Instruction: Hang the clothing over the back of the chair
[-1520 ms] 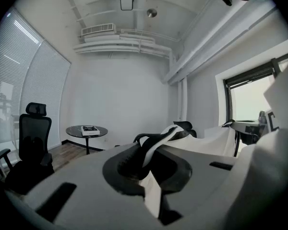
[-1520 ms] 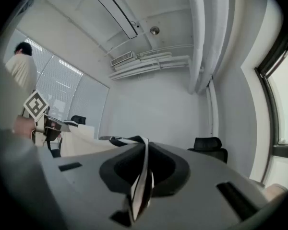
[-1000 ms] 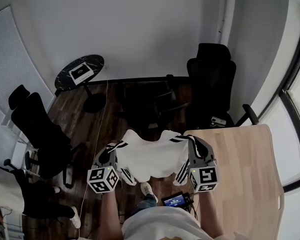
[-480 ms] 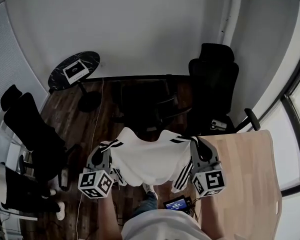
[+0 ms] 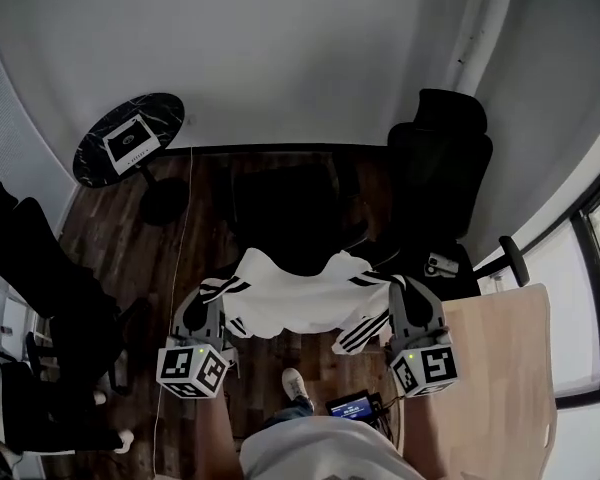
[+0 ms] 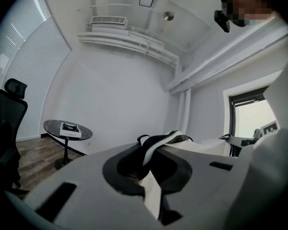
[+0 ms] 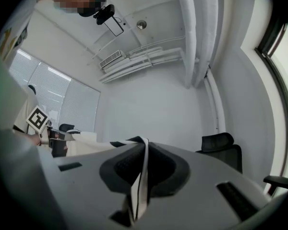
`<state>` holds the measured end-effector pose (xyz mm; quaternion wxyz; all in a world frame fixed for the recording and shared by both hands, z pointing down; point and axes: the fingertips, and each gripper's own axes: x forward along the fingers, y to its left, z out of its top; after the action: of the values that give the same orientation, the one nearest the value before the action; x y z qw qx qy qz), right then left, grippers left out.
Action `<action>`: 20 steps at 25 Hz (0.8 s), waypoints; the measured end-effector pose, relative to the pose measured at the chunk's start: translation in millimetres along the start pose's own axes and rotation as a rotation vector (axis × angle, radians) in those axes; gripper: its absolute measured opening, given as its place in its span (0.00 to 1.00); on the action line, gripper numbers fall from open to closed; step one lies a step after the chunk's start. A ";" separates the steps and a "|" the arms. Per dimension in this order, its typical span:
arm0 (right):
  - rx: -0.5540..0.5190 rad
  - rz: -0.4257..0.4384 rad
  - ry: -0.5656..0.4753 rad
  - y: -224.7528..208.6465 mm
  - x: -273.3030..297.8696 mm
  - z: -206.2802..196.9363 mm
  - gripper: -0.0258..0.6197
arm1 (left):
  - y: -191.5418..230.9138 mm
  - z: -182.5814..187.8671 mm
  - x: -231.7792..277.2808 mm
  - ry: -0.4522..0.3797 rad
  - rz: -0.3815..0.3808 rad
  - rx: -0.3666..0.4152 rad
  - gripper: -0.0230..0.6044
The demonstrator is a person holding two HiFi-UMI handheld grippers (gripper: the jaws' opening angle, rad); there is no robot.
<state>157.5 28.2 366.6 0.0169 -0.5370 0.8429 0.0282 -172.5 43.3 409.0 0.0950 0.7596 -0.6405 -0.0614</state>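
Note:
A white shirt with black striped sleeves hangs stretched between my two grippers, above the dark wood floor. My left gripper is shut on its left shoulder. My right gripper is shut on its right shoulder, and the striped cloth shows pinched between its jaws. Just beyond the shirt stands a black chair, its back toward me; the shirt's top edge overlaps the chair's near edge in the head view. Whether cloth touches the chair cannot be told.
A second black office chair stands at the right by the wall. A round dark side table with a white box is at the back left. More black chairs stand left. A light wooden desk lies at the right.
Both grippers have carried the shirt forward toward the black chair. The chair now sits right behind the shirt's upper edge. The desk has slid back out to the right.

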 end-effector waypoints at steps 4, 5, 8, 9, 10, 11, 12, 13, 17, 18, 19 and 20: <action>0.002 -0.027 0.001 -8.6 42.3 0.0 0.09 | 15.2 4.0 43.8 0.020 -0.034 0.051 0.08; 0.004 -0.036 -0.002 -11.3 50.9 1.9 0.09 | 17.2 4.5 52.5 0.028 -0.046 0.072 0.08; -0.016 -0.064 -0.019 -19.9 71.9 10.2 0.09 | 22.3 7.7 75.1 0.036 -0.080 0.105 0.08; -0.024 -0.070 -0.021 -21.8 77.3 12.7 0.09 | 23.7 9.1 81.2 0.036 -0.088 0.105 0.08; -0.029 -0.075 -0.022 -23.0 81.0 14.7 0.09 | 24.7 10.5 85.8 0.037 -0.095 0.103 0.08; -0.031 -0.080 -0.023 -23.6 83.3 16.6 0.09 | 25.1 12.0 89.1 0.036 -0.101 0.101 0.08; -0.032 -0.084 -0.024 -24.0 84.7 18.5 0.09 | 25.4 14.2 91.6 0.033 -0.107 0.097 0.08; -0.034 -0.088 -0.028 -24.7 86.1 20.7 0.09 | 25.5 17.0 94.0 0.026 -0.113 0.093 0.08; -0.053 -0.099 -0.038 -32.8 95.8 26.7 0.09 | 24.2 23.8 105.9 0.011 -0.134 0.100 0.08; -0.056 -0.101 -0.036 -35.3 98.2 26.7 0.09 | 23.9 23.5 107.7 0.015 -0.137 0.106 0.08; -0.056 -0.103 -0.037 -37.8 100.8 27.1 0.09 | 23.4 23.5 109.8 0.018 -0.139 0.112 0.08; -0.054 -0.103 -0.040 -40.5 103.8 28.0 0.09 | 22.7 24.1 112.4 0.018 -0.140 0.116 0.08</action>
<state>150.3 -80.9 331.4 0.0207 -0.5795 0.8124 0.0609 -180.2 -72.7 393.7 0.0521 0.8073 -0.5874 -0.0237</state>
